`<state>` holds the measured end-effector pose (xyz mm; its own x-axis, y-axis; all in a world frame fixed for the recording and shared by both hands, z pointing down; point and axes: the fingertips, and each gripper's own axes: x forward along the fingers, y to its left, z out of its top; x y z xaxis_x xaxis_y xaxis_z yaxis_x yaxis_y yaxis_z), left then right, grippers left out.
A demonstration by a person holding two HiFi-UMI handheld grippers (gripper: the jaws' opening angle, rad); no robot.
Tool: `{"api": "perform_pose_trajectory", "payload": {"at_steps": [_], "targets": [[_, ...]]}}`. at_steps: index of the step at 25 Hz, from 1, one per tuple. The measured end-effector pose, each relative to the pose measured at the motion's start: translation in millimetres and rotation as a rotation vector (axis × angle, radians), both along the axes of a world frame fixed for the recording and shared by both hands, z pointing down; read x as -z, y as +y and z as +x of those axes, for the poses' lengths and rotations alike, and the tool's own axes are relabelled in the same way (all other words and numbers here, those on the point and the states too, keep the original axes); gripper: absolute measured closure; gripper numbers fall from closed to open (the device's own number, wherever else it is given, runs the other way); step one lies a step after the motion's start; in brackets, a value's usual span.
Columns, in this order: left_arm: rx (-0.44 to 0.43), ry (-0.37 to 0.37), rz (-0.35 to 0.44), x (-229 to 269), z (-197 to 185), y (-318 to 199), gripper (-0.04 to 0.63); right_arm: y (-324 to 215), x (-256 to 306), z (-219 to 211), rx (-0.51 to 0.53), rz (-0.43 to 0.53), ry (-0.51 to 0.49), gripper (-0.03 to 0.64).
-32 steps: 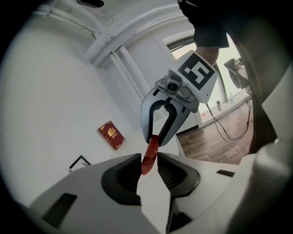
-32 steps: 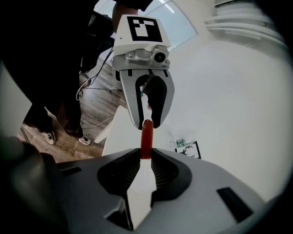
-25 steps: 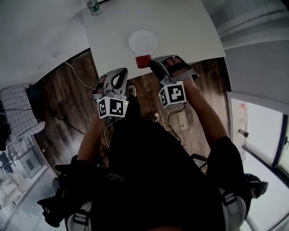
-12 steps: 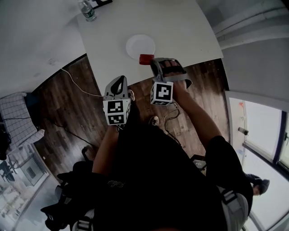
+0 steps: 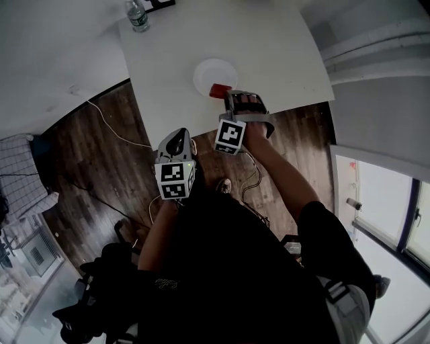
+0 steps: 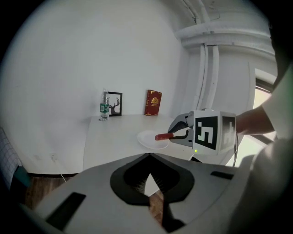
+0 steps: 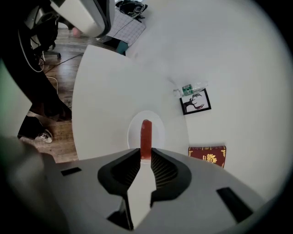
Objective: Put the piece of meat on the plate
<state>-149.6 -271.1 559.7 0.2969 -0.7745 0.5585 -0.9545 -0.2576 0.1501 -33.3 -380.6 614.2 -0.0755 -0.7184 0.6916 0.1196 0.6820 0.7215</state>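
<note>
A white plate (image 5: 209, 72) lies near the front edge of the white table (image 5: 269, 47). My right gripper (image 5: 229, 96) is shut on a red piece of meat (image 5: 219, 91), which hangs over the plate's near rim. In the right gripper view the meat (image 7: 146, 137) sticks out from between the jaws (image 7: 146, 154), above the plate (image 7: 158, 130). The left gripper view shows the meat (image 6: 162, 135) a little above the plate (image 6: 145, 139). My left gripper (image 5: 176, 136) hangs over the wood floor in front of the table; its jaw tips (image 6: 149, 156) meet with nothing between them.
A water bottle (image 5: 138, 15), a framed deer picture (image 6: 114, 104) and a red book (image 6: 153, 103) stand at the table's far side by the wall. A cable (image 5: 111, 124) lies on the wood floor to the left. Pipes (image 6: 206, 68) run up the corner.
My right gripper has carried the meat forward from the table's front edge to over the plate's rim. The left gripper has sunk, drawn back toward the body and rolled.
</note>
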Motion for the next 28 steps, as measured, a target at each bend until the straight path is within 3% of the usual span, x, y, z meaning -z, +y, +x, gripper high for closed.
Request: {"api": "perform_pose_trajectory", "payload": {"at_steps": [10, 28], "targets": [[0.024, -0.005, -0.021, -11, -27, 2, 0.594, -24, -21, -7, -0.018, -0.017, 0.075, 0.531], [0.018, 0.028, -0.056, -24, -20, 3, 0.594, -59, -35, -9, -0.011, 0.023, 0.113, 0.528]]}}
